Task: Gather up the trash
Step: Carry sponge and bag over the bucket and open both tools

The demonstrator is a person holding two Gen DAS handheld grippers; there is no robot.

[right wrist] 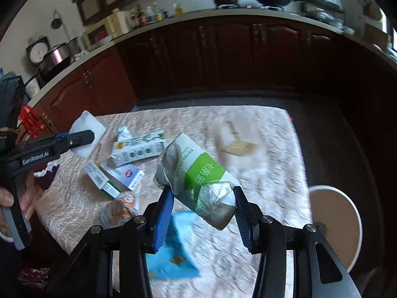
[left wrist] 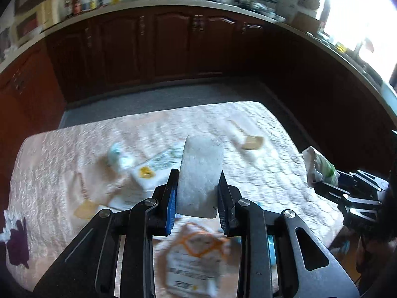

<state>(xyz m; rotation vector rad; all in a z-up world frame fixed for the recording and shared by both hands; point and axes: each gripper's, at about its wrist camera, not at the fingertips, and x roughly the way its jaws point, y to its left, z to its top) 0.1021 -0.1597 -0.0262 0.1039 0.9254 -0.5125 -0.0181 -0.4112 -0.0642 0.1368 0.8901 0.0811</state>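
Crinkled plastic film makes up the green-and-white tissue packet (right wrist: pixel 198 173), which is judged light, soft and slippery, best pinched across its bunched middle rather than its loose ends. It is clamped between the fingers of the right gripper (right wrist: pixel 202 198), held clear above the tabletop (right wrist: pixel 273 149), its lower end hanging just past the finger tips. A white pad (left wrist: pixel 199 173), seemingly a folded tissue wad, is squeezed between the fingers of the left gripper (left wrist: pixel 198 196), which are drawn close together on it; it is judged light and compressible, so a grip across its flat faces suffices. More trash is left on the tabletop: cardboard boxes (right wrist: pixel 124 164), an orange-printed wrapper (left wrist: pixel 196 255), a blue scrap (right wrist: pixel 173 248) and a wooden spatula (right wrist: pixel 235 144). A bin (right wrist: pixel 332 223) is seen beside the tabletop's right edge.
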